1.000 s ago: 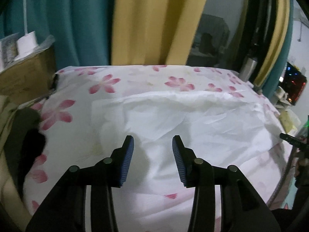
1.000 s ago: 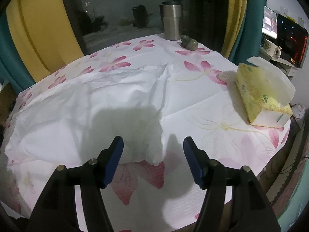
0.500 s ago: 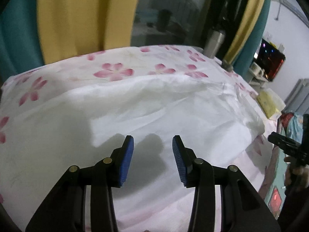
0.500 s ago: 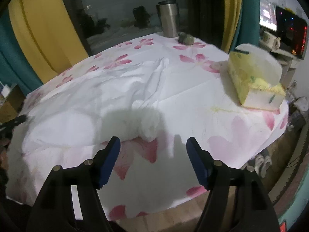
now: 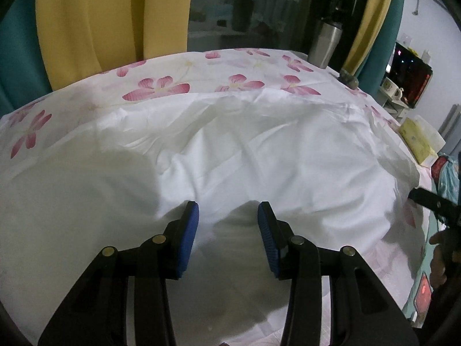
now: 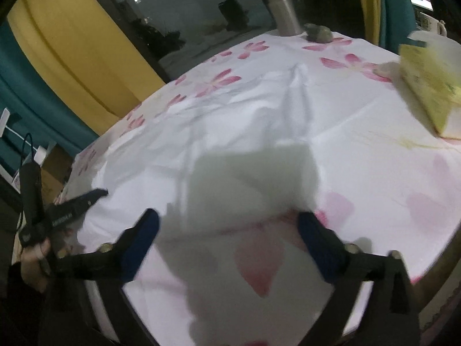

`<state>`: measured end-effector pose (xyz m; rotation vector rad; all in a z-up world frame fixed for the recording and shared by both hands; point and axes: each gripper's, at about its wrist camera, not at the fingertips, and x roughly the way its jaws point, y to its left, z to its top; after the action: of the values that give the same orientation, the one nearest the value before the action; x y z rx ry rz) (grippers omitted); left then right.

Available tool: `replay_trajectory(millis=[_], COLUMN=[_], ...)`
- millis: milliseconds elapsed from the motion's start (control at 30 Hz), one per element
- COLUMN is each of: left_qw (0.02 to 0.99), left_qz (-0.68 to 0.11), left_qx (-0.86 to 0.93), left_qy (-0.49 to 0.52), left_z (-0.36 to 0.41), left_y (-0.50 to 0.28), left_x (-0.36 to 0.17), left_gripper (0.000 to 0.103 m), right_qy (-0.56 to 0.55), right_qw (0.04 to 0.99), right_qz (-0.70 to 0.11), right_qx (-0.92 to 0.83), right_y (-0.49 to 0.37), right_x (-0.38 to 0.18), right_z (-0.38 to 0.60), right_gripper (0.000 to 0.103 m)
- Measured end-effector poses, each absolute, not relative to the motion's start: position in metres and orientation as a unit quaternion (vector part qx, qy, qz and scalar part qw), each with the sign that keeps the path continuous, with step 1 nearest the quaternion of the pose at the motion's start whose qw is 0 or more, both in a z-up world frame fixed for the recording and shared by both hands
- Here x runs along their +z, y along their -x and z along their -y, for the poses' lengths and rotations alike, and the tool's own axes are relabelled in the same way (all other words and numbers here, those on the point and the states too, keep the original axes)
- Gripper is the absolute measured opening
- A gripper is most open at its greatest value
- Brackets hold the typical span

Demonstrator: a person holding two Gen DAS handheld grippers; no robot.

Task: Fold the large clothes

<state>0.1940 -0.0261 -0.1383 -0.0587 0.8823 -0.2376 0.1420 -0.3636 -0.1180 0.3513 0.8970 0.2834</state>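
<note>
A large white garment lies spread and creased on a table covered by a pink-flowered cloth. It also shows in the right wrist view. My left gripper is open and empty, hovering over the garment's near part. My right gripper is wide open and empty above the garment's near right edge. The left gripper's finger shows at the left of the right wrist view, and the right gripper at the right edge of the left wrist view.
A steel tumbler and a small grey-green object stand at the far edge. A yellow tissue box sits at the right side. Yellow and teal curtains and a dark window lie behind. A monitor glows at the far right.
Both grippers have pulled back toward the near table edge and swung right. The right gripper has opened wider. The garment lies as before.
</note>
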Motion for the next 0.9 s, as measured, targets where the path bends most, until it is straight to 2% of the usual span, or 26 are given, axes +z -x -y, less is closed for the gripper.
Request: replay_trajectory(millis=[233, 267, 300, 333, 367, 500, 567, 667, 900], left_qw=[0.9, 0.9, 0.9, 0.901, 0.901, 0.902, 0.902, 0.901, 0.899], left_qz=[-0.419, -0.419, -0.418, -0.416, -0.416, -0.415, -0.415, -0.416, -0.417], left_qx=[-0.118, -0.119, -0.119, -0.12, -0.119, -0.117, -0.12, -0.123, -0.136], left_qy=[0.031, 0.031, 0.03, 0.028, 0.026, 0.015, 0.019, 0.014, 0.009], left_z=[0.026, 0.026, 0.027, 0.028, 0.029, 0.033, 0.031, 0.032, 0.03], left_y=[-0.195, -0.195, -0.196, -0.196, -0.196, -0.196, -0.197, -0.198, -0.2], left_x=[-0.141, -0.141, -0.141, -0.141, -0.142, -0.141, -0.141, -0.141, -0.141], left_gripper=[0.045, 0.045, 0.045, 0.045, 0.045, 0.045, 0.045, 0.045, 0.045], right_qy=[-0.211, -0.208, -0.206, -0.204, -0.202, -0.169, -0.175, -0.166, -0.119], right_qw=[0.871, 0.872, 0.868, 0.863, 0.859, 0.866, 0.866, 0.87, 0.889], right_qz=[-0.406, -0.405, -0.411, -0.42, -0.431, -0.435, -0.428, -0.421, -0.396], right_qx=[0.178, 0.181, 0.188, 0.191, 0.19, 0.182, 0.19, 0.197, 0.198], right_y=[-0.174, -0.178, -0.182, -0.187, -0.191, -0.198, -0.198, -0.196, -0.19], right_x=[-0.125, -0.125, -0.125, -0.127, -0.129, -0.124, -0.119, -0.107, -0.073], right_z=[0.334, 0.327, 0.321, 0.314, 0.31, 0.296, 0.296, 0.293, 0.262], right_gripper=[0.103, 0.1, 0.096, 0.078, 0.048, 0.04, 0.026, 0.017, 0.015])
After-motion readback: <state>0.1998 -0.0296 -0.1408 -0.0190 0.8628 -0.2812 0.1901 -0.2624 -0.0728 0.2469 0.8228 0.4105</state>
